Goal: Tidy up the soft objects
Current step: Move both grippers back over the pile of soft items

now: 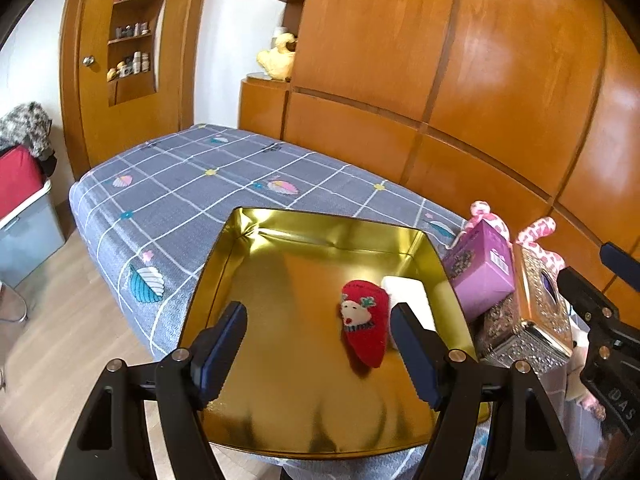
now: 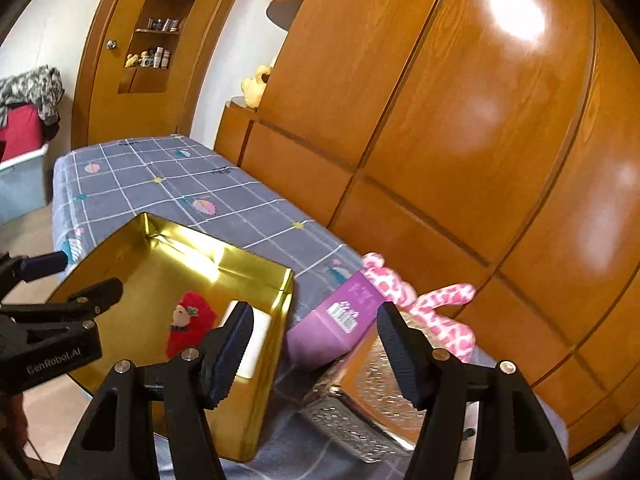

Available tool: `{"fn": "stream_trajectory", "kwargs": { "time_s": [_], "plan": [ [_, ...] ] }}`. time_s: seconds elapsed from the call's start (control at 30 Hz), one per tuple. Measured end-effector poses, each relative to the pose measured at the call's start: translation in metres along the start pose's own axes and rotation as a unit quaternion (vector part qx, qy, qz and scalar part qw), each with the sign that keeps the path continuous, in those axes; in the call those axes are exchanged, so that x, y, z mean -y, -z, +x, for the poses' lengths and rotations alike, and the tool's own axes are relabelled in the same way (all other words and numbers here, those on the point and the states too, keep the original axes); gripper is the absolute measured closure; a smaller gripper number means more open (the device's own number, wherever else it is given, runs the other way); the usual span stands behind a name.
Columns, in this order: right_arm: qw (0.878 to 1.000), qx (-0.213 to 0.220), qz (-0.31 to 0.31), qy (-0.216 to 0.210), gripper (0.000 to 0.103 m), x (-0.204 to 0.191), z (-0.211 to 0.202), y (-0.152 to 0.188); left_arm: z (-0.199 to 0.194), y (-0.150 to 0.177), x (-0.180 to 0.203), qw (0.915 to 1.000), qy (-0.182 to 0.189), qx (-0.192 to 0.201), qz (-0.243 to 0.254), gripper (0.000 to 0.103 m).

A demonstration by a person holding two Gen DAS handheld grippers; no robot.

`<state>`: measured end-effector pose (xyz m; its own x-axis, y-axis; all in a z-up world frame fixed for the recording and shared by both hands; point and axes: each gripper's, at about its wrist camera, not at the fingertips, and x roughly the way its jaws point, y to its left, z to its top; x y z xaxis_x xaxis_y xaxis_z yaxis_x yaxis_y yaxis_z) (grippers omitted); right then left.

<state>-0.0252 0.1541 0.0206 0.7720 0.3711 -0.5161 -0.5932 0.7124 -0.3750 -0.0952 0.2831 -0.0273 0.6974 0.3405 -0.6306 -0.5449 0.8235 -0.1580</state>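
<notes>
One gold tin (image 1: 240,240). Inside it: one red reindeer sock (image 1: 366,328), one white soft item (image 1: 408,294). Beside the tin: one purple box (image 1: 482,270), one glittery silver-gold box (image 1: 536,320), one pink-and-white plush toy (image 2: 432,308). One yellow plush (image 1: 278,58) on the far cabinet. Two grippers: left gripper (image 1: 318,354), right gripper (image 2: 314,354).
</notes>
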Motion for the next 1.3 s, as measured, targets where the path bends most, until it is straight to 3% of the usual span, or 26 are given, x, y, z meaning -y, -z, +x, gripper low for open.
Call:
{"fn": "stream_trajectory", "kwargs": {
  "time_s": [0.13,0.37,0.77,1.3],
  "plan": [
    [1.000,-0.001,0.023,0.008,0.037,0.020,-0.007,0.014,-0.006,0.001,0.018,0.9994,0.021,0.007,0.028,0.029],
    [0.990,-0.037,0.110,0.076,0.037,0.089,-0.009,0.055,-0.014,0.003,0.072,0.9921,0.082,0.010,0.094,0.029],
    [0.961,-0.058,0.205,0.173,0.037,0.180,-0.028,0.109,-0.029,0.021,0.175,0.9612,0.184,0.004,0.206,0.029],
    [0.937,-0.098,0.250,0.224,0.037,0.234,-0.040,0.160,-0.037,0.040,0.271,0.9213,0.261,-0.005,0.289,0.028]
  ]
}}
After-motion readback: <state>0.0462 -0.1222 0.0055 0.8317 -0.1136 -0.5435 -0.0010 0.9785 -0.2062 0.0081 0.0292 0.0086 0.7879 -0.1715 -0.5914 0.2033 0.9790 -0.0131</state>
